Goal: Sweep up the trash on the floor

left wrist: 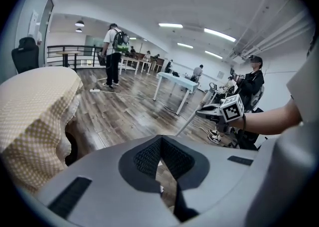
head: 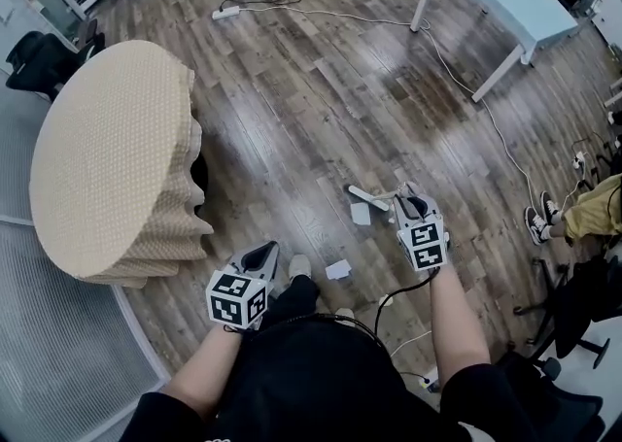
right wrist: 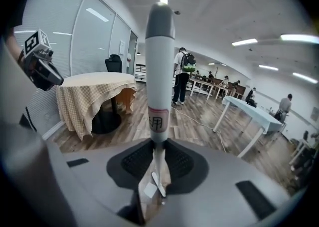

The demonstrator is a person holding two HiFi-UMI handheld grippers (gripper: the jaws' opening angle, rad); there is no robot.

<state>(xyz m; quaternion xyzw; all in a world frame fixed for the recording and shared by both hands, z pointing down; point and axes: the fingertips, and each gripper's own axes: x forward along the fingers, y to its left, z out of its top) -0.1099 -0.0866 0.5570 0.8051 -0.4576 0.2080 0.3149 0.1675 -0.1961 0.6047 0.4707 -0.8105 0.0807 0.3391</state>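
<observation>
Right tool (right wrist: 157,153): jaws closed down on the broom handle (right wrist: 158,71), gripping it just below a red-edged label. The grey-capped top of the handle rises well above the jaws. The thin lower shaft drops straight down between the pads to the floor (head: 292,119).

Head view, same tool (head: 410,199): the white broom head (head: 369,195) lies on the floorboards just ahead of the jaw tips and a little to their left.

Trash: one white paper scrap (head: 361,214) sits just beside the broom head, on the side nearer the person. In the right gripper view this scrap (right wrist: 149,189) shows directly under the jaws, next to the broom head; whether the two touch cannot be told. A second scrap (head: 338,269) lies between the two tools, nearer the person's feet.

Left tool (left wrist: 160,143): pad tips meet, nothing between them, only floor seen through the slit behind. In the head view it (head: 262,255) is held low, apart from the broom and both scraps.

Cloth-covered round table (head: 107,158) stands to the left of the left tool.
</observation>
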